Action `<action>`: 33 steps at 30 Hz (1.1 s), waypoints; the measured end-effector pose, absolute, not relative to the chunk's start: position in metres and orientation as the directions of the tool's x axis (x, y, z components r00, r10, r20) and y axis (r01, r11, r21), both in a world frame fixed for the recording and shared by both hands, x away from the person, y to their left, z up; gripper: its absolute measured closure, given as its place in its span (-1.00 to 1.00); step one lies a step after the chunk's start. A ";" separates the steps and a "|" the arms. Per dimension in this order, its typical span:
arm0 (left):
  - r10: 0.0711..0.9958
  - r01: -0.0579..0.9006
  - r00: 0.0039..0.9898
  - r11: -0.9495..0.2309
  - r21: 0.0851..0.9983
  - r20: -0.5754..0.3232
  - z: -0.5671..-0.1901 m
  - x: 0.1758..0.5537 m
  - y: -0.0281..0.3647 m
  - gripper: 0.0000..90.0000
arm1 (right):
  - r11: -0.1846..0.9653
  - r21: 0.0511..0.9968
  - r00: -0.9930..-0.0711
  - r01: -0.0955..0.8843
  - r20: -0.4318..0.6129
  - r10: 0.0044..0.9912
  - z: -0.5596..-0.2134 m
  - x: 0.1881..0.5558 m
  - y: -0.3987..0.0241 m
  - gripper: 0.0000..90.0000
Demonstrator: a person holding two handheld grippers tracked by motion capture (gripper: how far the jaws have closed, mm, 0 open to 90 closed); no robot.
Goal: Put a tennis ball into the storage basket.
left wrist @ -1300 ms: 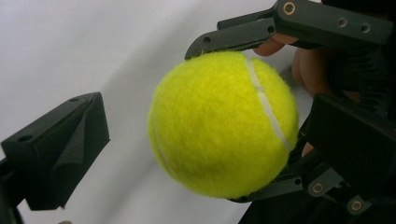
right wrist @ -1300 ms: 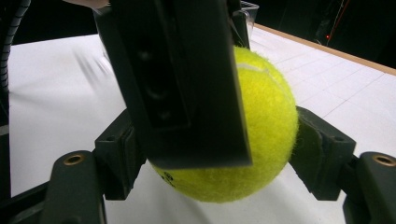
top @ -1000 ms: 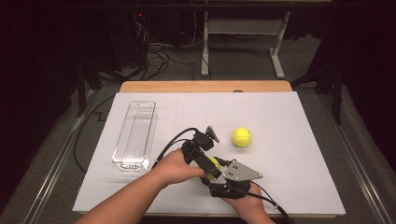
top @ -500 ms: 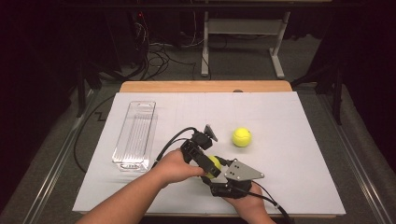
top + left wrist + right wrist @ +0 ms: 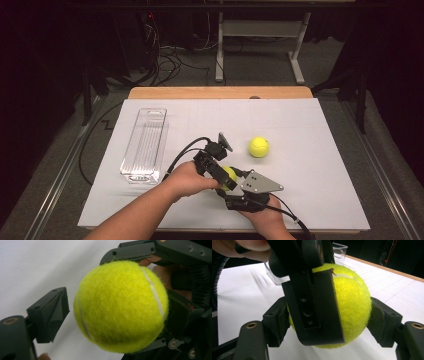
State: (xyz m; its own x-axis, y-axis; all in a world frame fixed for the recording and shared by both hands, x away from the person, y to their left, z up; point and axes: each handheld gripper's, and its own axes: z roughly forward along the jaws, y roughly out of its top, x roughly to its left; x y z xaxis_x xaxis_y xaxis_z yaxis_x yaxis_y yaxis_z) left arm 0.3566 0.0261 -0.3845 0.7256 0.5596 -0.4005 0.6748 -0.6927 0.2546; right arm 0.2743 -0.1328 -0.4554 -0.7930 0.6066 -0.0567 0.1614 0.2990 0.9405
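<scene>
A yellow-green tennis ball (image 5: 120, 305) is held just above the white sheet near the table's front. My right gripper (image 5: 329, 322) is shut on it, one pad pressed on each side. My left gripper (image 5: 220, 175) reaches in from the left with the same ball (image 5: 229, 176) between its jaws, which have just been closing. One of its fingers (image 5: 317, 307) lies across the front of the ball. The other finger (image 5: 50, 315) still stands a narrow gap away from the felt. A second tennis ball (image 5: 259, 146) rests loose on the sheet, behind and to the right.
A clear, long plastic tray (image 5: 145, 145) lies at the left of the white sheet (image 5: 310, 165). The wooden table edge (image 5: 220, 93) runs along the back. Cables trail from both grippers over the sheet and the floor.
</scene>
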 end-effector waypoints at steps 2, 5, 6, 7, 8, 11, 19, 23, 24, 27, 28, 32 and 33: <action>0.562 0.679 0.721 -0.690 0.251 -0.405 -0.385 0.357 0.026 -0.64 | 0.299 0.940 -0.793 0.162 -0.056 0.607 -0.455 0.274 -0.133 -0.38; 0.552 0.677 0.721 -0.692 0.252 -0.420 -0.385 0.357 0.026 -0.56 | 0.301 0.940 -0.794 0.161 -0.058 0.606 -0.456 0.274 -0.133 -0.38; 0.549 0.676 0.720 -0.692 0.252 -0.425 -0.385 0.357 0.026 -0.53 | 0.304 0.939 -0.794 0.158 -0.062 0.604 -0.456 0.275 -0.133 -0.38; 0.549 0.678 0.718 -0.691 0.252 -0.427 -0.385 0.357 0.026 -0.49 | 0.305 0.939 -0.794 0.160 -0.062 0.605 -0.456 0.275 -0.133 -0.38; 0.549 0.679 0.717 -0.689 0.253 -0.429 -0.385 0.357 0.026 -0.48 | 0.304 0.939 -0.793 0.163 -0.059 0.607 -0.456 0.274 -0.133 -0.38; 0.550 0.679 0.716 -0.691 0.248 -0.430 -0.385 0.357 0.026 -0.46 | 0.307 0.938 -0.792 0.164 -0.060 0.608 -0.456 0.274 -0.133 -0.38; 0.561 0.682 0.715 -0.690 0.242 -0.417 -0.384 0.356 0.025 -0.43 | 0.306 0.938 -0.794 0.162 -0.060 0.604 -0.456 0.275 -0.133 -0.38; 0.564 0.684 0.715 -0.686 0.246 -0.413 -0.384 0.356 0.024 -0.42 | 0.296 0.939 -0.793 0.174 -0.045 0.608 -0.456 0.276 -0.134 -0.39; 0.567 0.683 0.717 -0.688 0.245 -0.407 -0.385 0.356 0.023 -0.42 | 0.302 0.938 -0.794 0.170 -0.051 0.606 -0.456 0.277 -0.134 -0.39; 0.567 0.684 0.716 -0.687 0.245 -0.408 -0.384 0.356 0.023 -0.42 | 0.305 0.937 -0.795 0.170 -0.053 0.604 -0.456 0.277 -0.134 -0.39; 0.569 0.684 0.716 -0.687 0.245 -0.405 -0.383 0.355 0.023 -0.41 | 0.299 0.939 -0.795 0.172 -0.047 0.605 -0.456 0.277 -0.134 -0.39; 0.567 0.676 0.725 -0.695 0.245 -0.391 -0.383 0.354 0.022 -0.41 | 0.300 0.939 -0.795 0.169 -0.050 0.605 -0.456 0.275 -0.133 -0.40; 0.568 0.675 0.726 -0.695 0.246 -0.387 -0.382 0.353 0.022 -0.41 | 0.300 0.940 -0.795 0.165 -0.053 0.604 -0.456 0.275 -0.133 -0.40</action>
State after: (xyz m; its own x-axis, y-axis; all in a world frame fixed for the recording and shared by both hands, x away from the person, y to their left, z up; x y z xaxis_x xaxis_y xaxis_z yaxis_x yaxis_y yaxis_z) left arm 0.3533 0.0219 -0.3823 0.7260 0.5685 -0.3870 0.6754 -0.6952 0.2459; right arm 0.2753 -0.1335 -0.4563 -0.7951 0.6042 -0.0531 0.1650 0.2997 0.9396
